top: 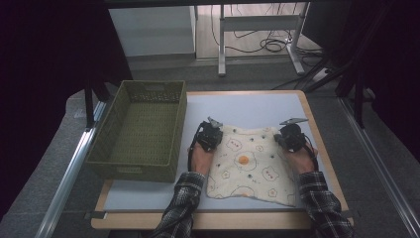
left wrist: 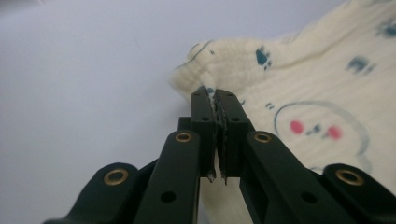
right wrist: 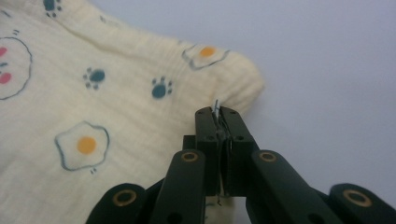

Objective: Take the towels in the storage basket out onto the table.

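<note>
In the high view, the hands are covering the cloth's two far corners, and the sleeves are running off the bottom edge. In both gripper views the cloth is running past the frame edges, blurring toward the top corners.

We are looking at a cream muslin cloth that is lying spread on the pale surface, just right of the green woven basket without touching it. It is printed with fried eggs, rosy-cheeked faces and dark paw marks, with one large orange-yolked egg sitting near its middle. It is lying mostly flat, its near edge waving slightly. Its two far corners are bunching and lifting a little: the left tool is pinching the far left corner, and the right tool is pinching the far right corner, each with cloth caught between closed jaws.
</note>
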Demonstrator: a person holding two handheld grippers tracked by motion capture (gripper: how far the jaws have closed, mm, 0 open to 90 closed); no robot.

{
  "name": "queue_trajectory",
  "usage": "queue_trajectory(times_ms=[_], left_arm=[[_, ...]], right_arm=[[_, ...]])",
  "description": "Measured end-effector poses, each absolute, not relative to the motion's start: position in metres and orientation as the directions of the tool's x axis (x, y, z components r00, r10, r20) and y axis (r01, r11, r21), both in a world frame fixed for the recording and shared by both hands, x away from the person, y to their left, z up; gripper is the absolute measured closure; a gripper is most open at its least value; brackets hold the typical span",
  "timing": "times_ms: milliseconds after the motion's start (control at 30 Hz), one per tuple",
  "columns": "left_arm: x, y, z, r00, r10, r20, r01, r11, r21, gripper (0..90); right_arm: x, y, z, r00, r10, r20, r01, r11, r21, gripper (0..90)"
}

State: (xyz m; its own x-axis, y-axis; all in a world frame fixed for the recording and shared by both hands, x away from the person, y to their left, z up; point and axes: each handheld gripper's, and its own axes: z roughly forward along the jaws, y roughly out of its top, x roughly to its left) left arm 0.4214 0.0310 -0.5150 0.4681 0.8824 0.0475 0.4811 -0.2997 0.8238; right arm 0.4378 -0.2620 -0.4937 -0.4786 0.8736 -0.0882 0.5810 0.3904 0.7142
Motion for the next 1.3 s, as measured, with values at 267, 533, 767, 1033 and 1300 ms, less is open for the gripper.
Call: queue_trajectory(times_ms=[267, 533, 767, 1033, 1300], left_arm=[[0.411, 0.035, -0.506, 0.394, 0.909, 0.134, 0.507, -0.337, 0.793, 31.2], [0.404, 0.038, -0.524, 0.478, 0.878, 0.007, 0.555, -0.309, 0.773, 26.2], [0.400, 0.036, -0.539, 0.494, 0.869, 0.029, 0.580, -0.354, 0.734, 26.2], [0.401, 0.038, -0.540, 0.496, 0.868, 0.011, 0.585, -0.344, 0.735, 26.1], [0.403, 0.040, -0.541, 0.496, 0.868, -0.014, 0.597, -0.329, 0.731, 26.1]], right_arm=[[0.427, -0.270, -0.462, -0.431, 0.884, -0.180, 0.500, 0.400, 0.768, 45.5], [0.430, -0.302, -0.483, -0.396, 0.915, -0.076, 0.580, 0.313, 0.752, 46.1], [0.445, -0.294, -0.507, -0.416, 0.909, 0.018, 0.627, 0.273, 0.730, 49.7], [0.440, -0.262, -0.501, -0.444, 0.892, -0.082, 0.565, 0.350, 0.747, 86.9], [0.424, -0.207, -0.495, -0.649, 0.756, -0.085, 0.507, 0.514, 0.692, 54.6]])
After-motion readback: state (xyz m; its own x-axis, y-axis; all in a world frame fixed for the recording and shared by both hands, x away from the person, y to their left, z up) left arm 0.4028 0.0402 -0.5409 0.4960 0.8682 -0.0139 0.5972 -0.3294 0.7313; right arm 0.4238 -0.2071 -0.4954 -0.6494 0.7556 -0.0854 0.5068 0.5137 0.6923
